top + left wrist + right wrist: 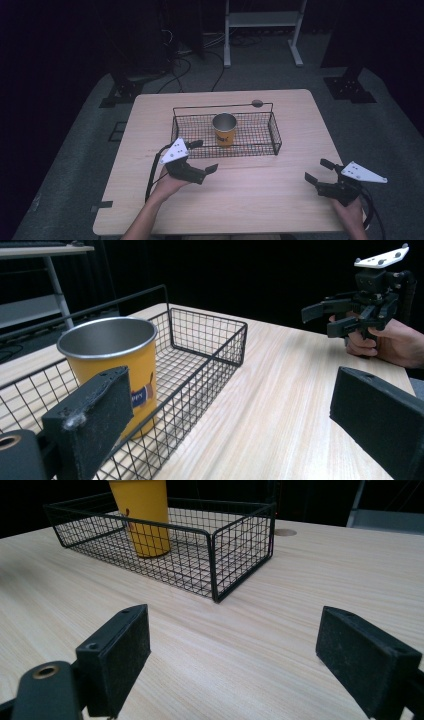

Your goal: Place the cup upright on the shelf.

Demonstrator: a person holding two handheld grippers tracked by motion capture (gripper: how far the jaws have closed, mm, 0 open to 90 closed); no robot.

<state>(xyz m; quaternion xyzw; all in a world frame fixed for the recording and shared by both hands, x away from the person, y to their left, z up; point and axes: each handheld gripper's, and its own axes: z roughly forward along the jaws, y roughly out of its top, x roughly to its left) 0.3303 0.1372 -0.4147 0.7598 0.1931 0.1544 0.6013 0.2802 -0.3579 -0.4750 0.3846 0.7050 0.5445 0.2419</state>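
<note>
High view shows the left hand-held gripper (204,156) gaping wide at seven o'clock from the yellow cup (224,129) in the wire basket (260,148), the right hand-held gripper (317,171) wide too.

my cup (224,131) is yellow outside with silver metal inside (and a small blue label), the wire basket (274,135) is black, the table (260,195) pale wood grain.

Pale wooden table (260,200) under a black wire basket (260,145).

a pale wooden table (260,200) stands on grey floor (75,165), a white metal frame (262,20) behind it.
</note>
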